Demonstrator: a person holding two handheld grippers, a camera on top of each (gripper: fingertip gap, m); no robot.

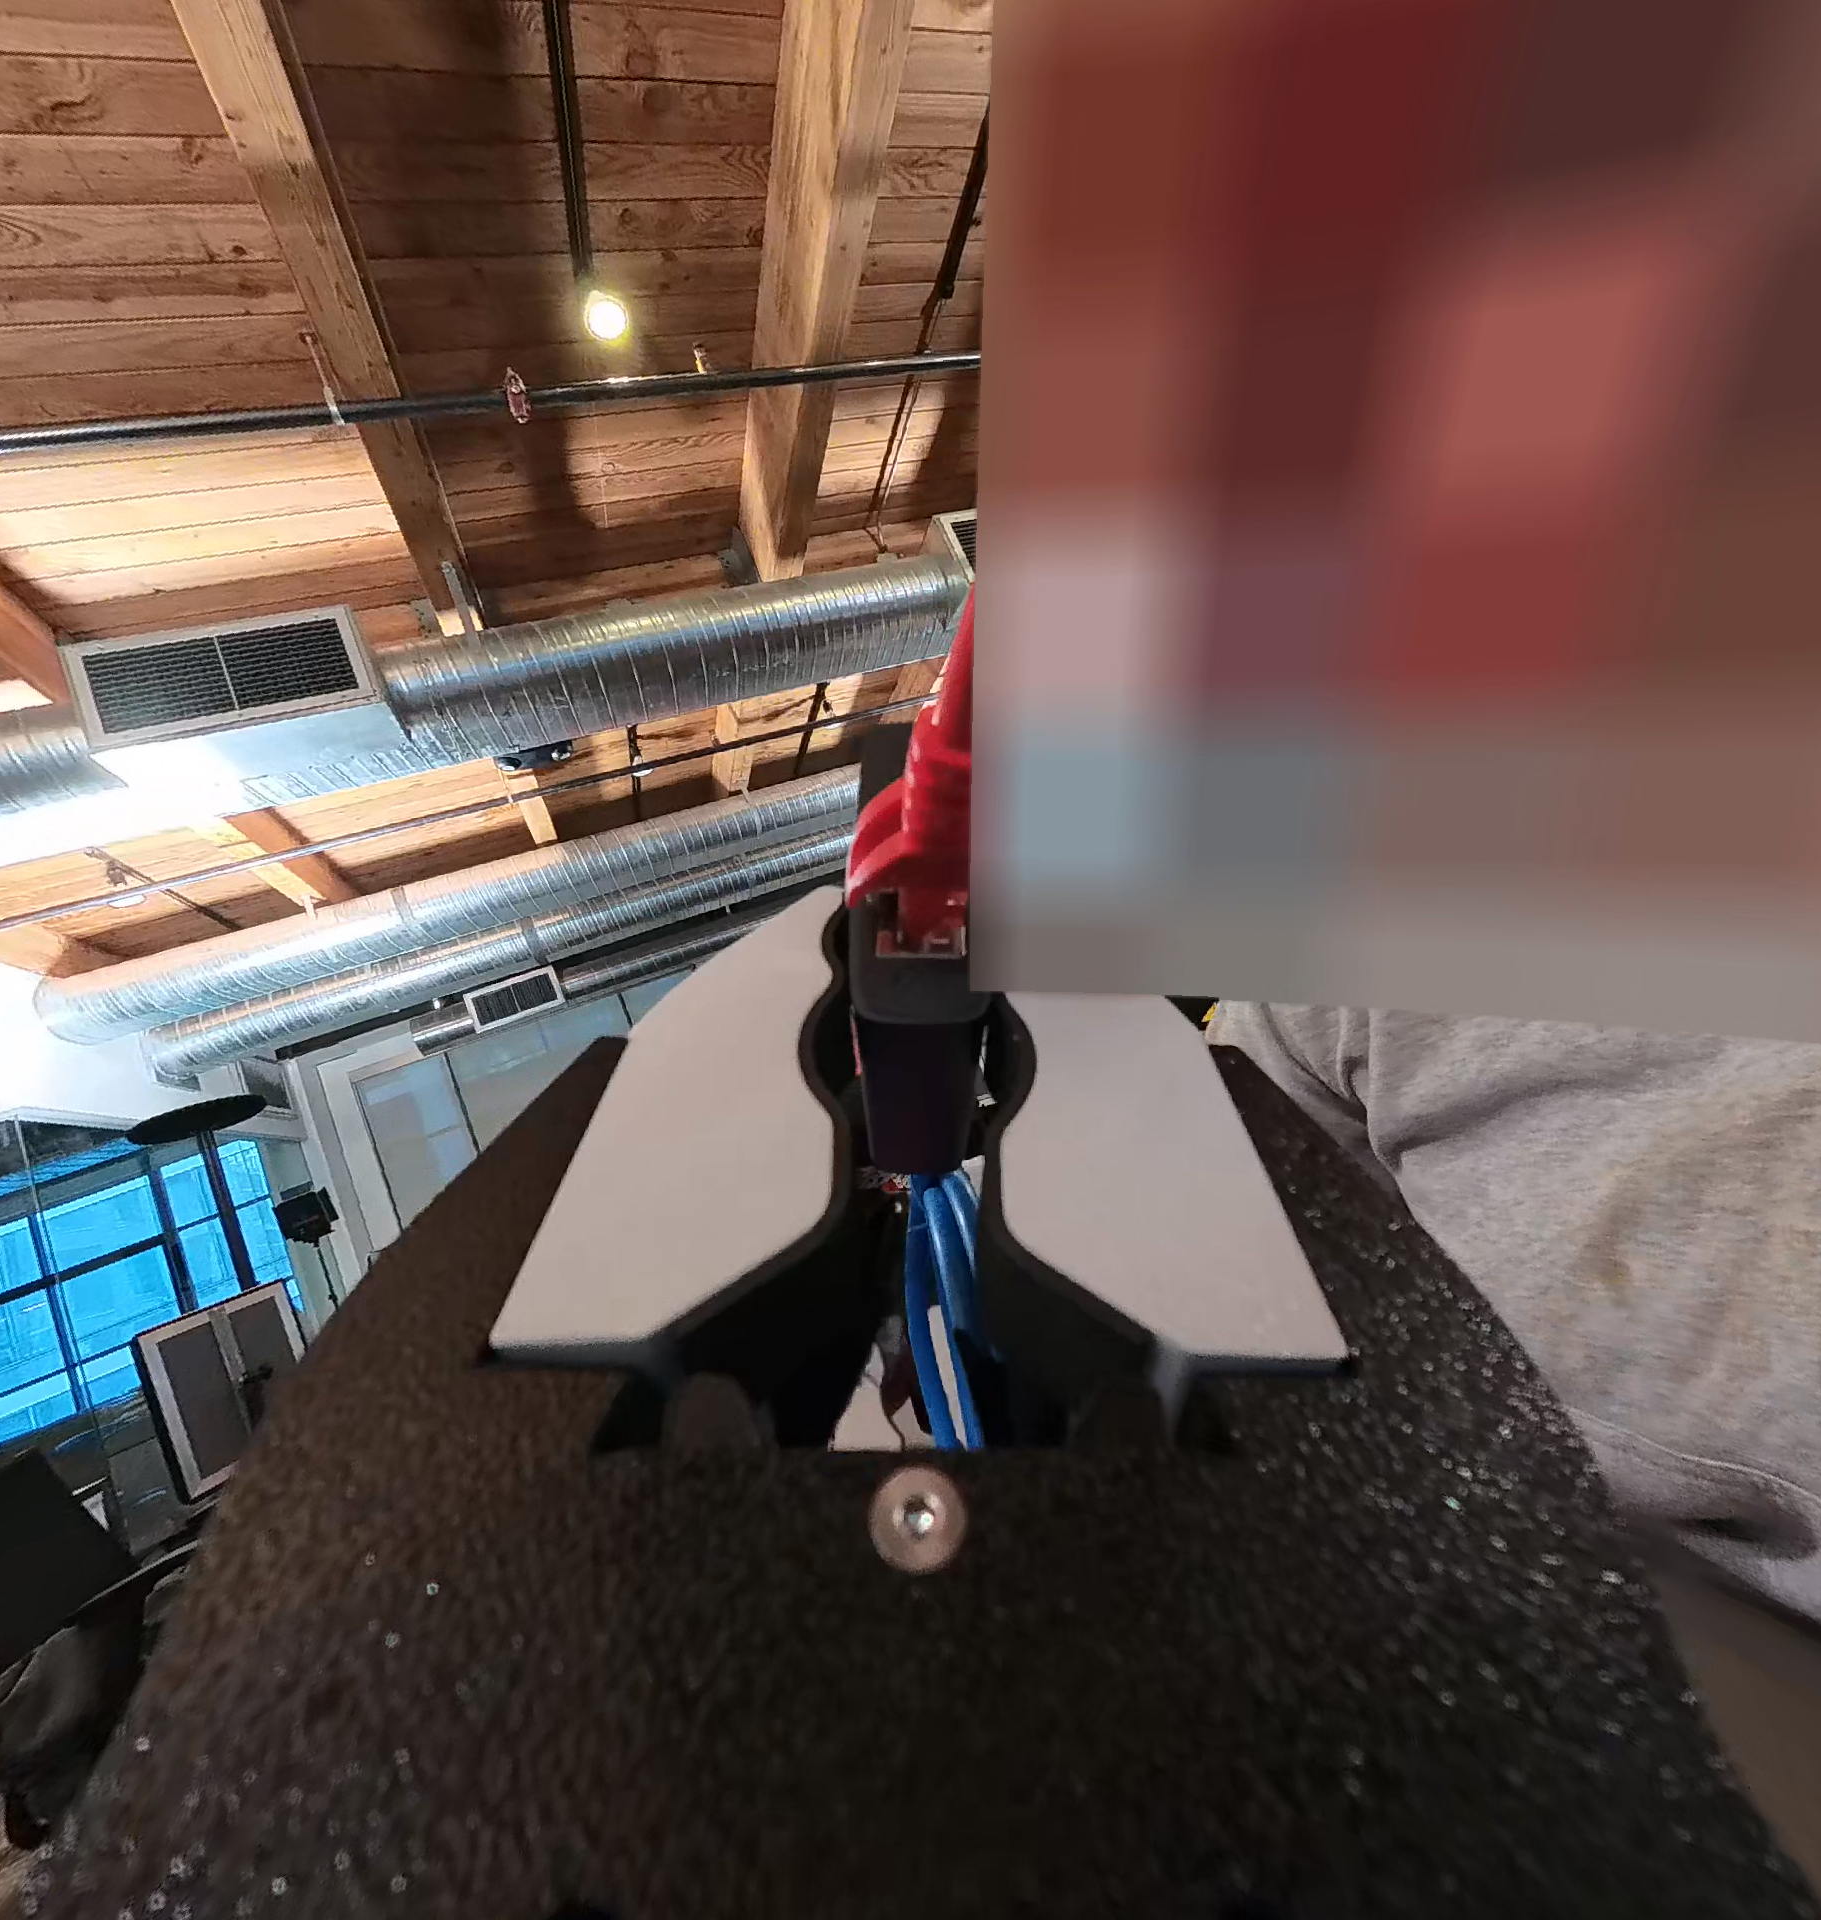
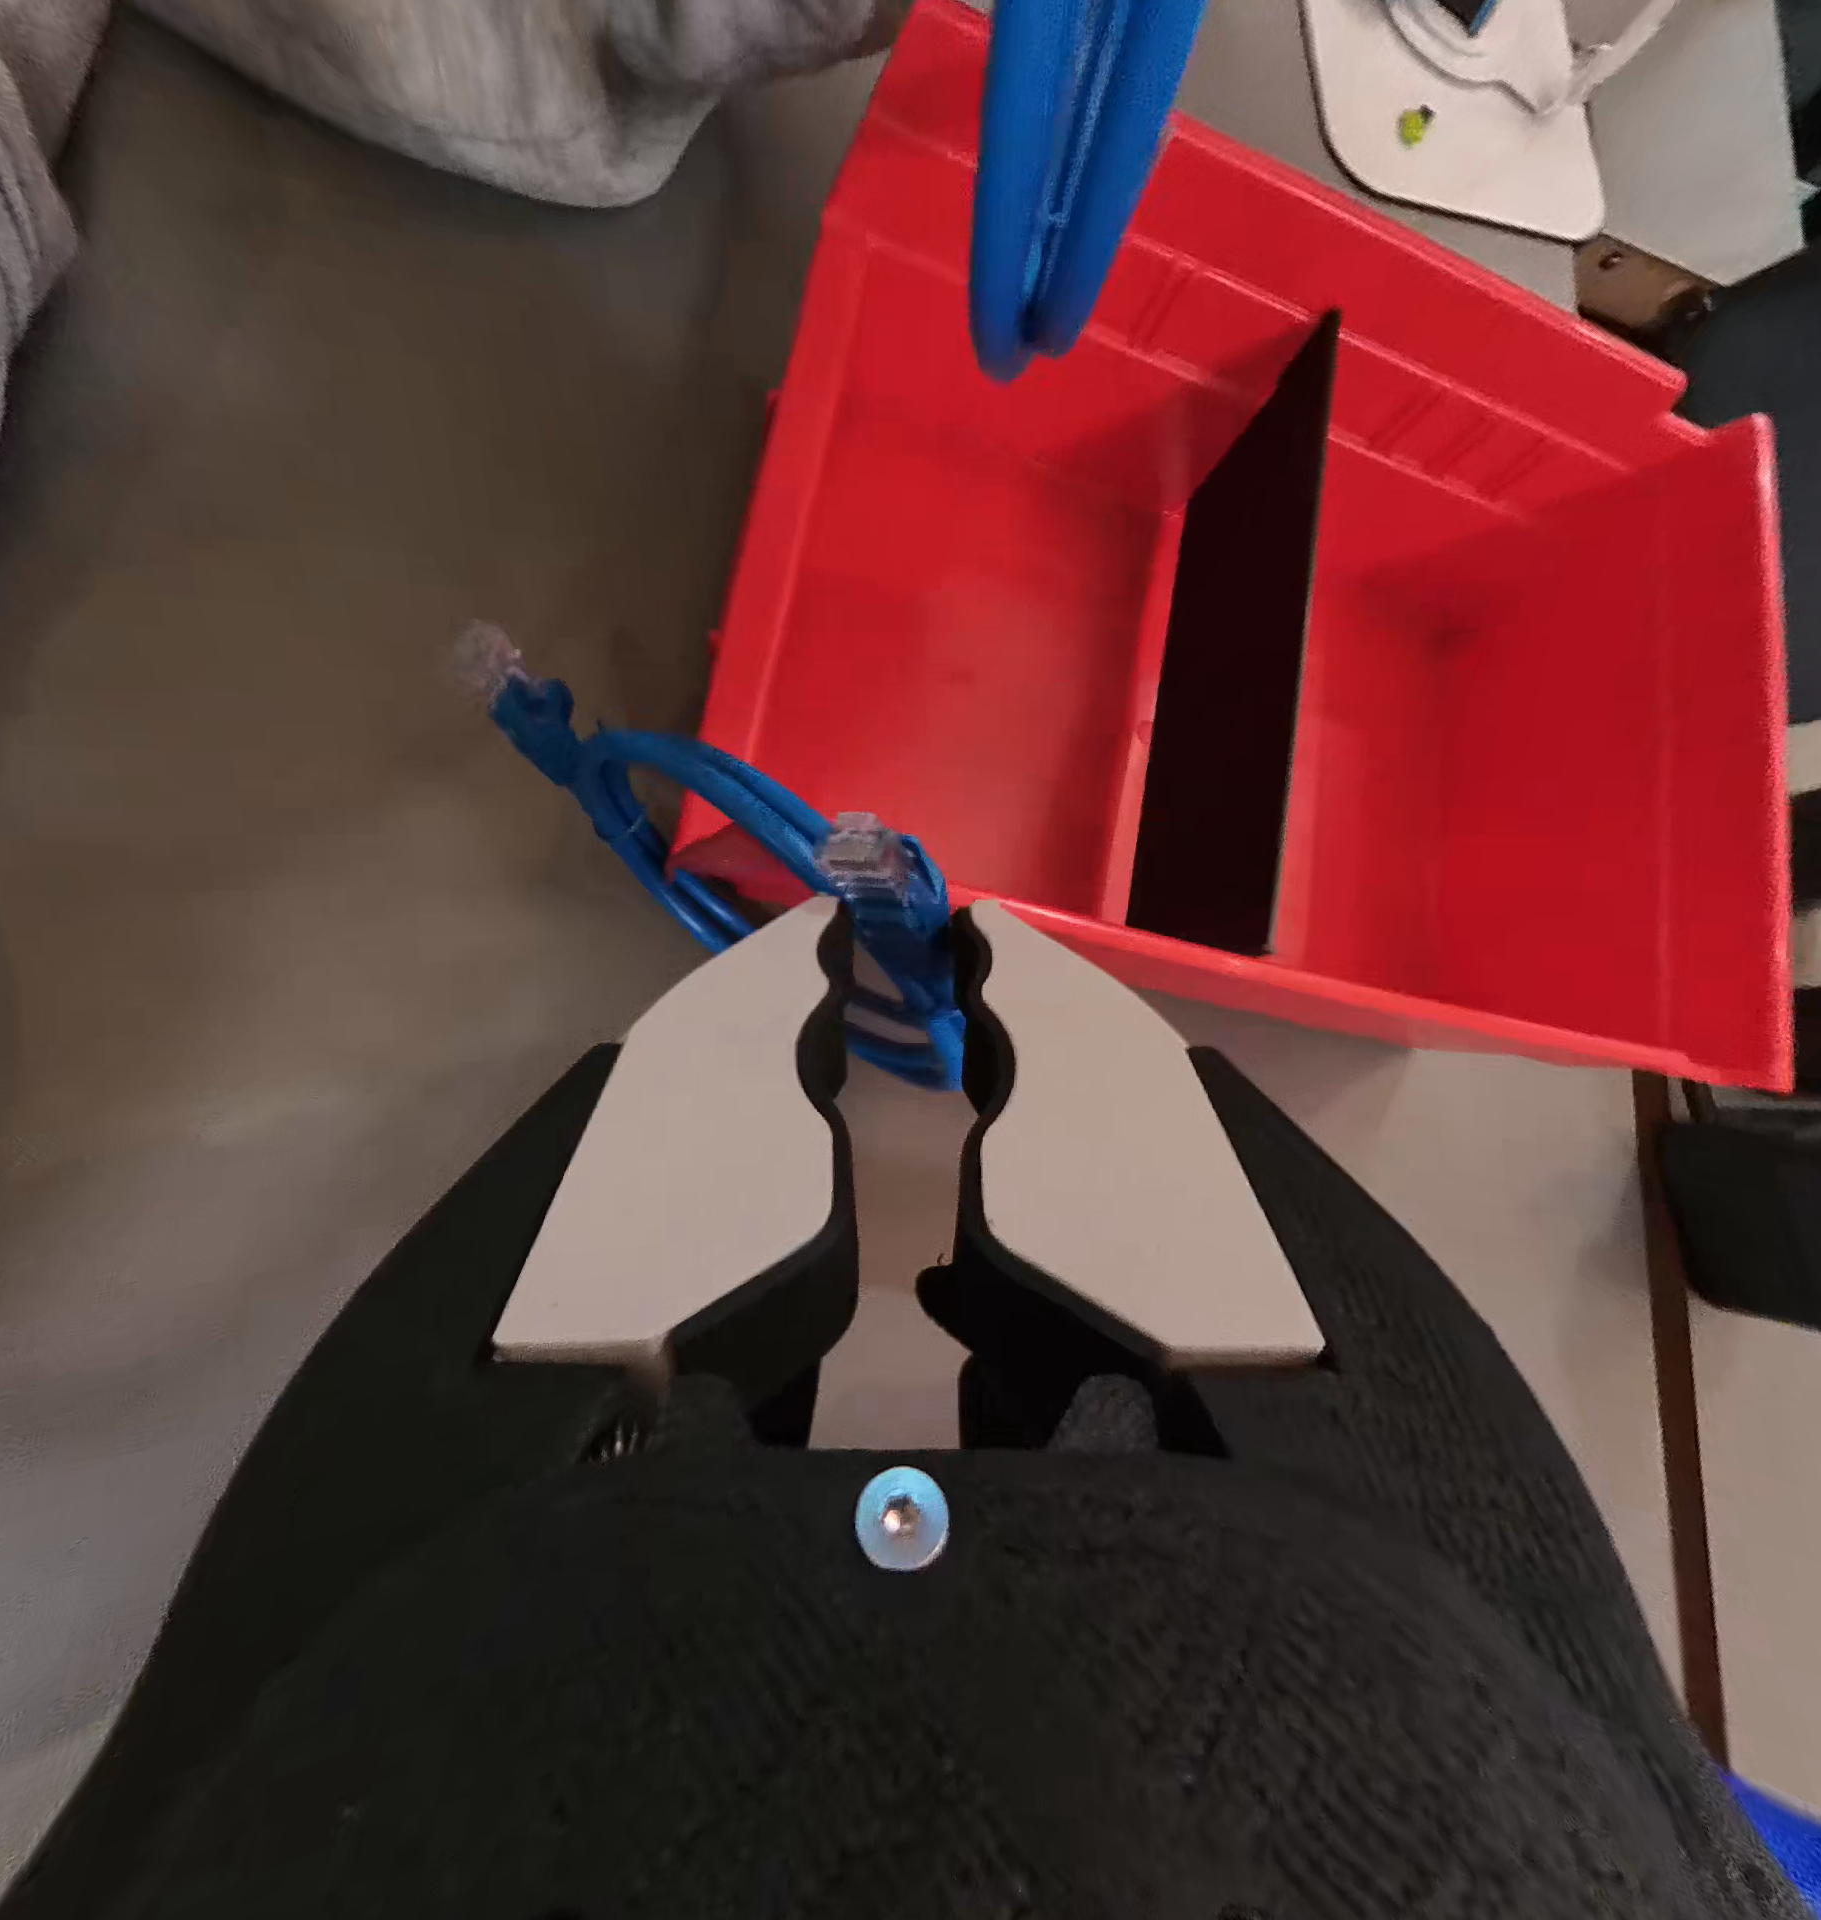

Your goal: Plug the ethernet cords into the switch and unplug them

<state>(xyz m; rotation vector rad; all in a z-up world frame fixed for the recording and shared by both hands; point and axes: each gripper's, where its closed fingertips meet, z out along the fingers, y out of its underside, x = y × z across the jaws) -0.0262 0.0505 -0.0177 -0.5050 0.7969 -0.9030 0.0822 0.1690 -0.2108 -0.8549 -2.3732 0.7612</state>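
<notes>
In the left wrist view my left gripper [image 1: 911,935] points up at the ceiling and is shut on a small black coupler block [image 1: 916,1060]. A red cable plug [image 1: 921,831] sits in the block's top end, and blue cable [image 1: 942,1299] runs down from it between the fingers. In the right wrist view my right gripper [image 2: 901,920] is shut on a bundled blue network cable [image 2: 677,769] just below its clear plug [image 2: 864,852]. The cable's other plug [image 2: 485,655] sticks out to the left. A loop of blue cable [image 2: 1062,177] hangs in from the top.
A red plastic bin [image 2: 989,623] with a black divider [image 2: 1238,665] stands on the tan table [image 2: 314,468] just beyond my right gripper. A grey sleeve [image 2: 418,83] lies at the far edge, also seen in the left wrist view [image 1: 1612,1247]. A white object [image 2: 1457,135] sits at the back right. Left tips to right tips: about 25 cm.
</notes>
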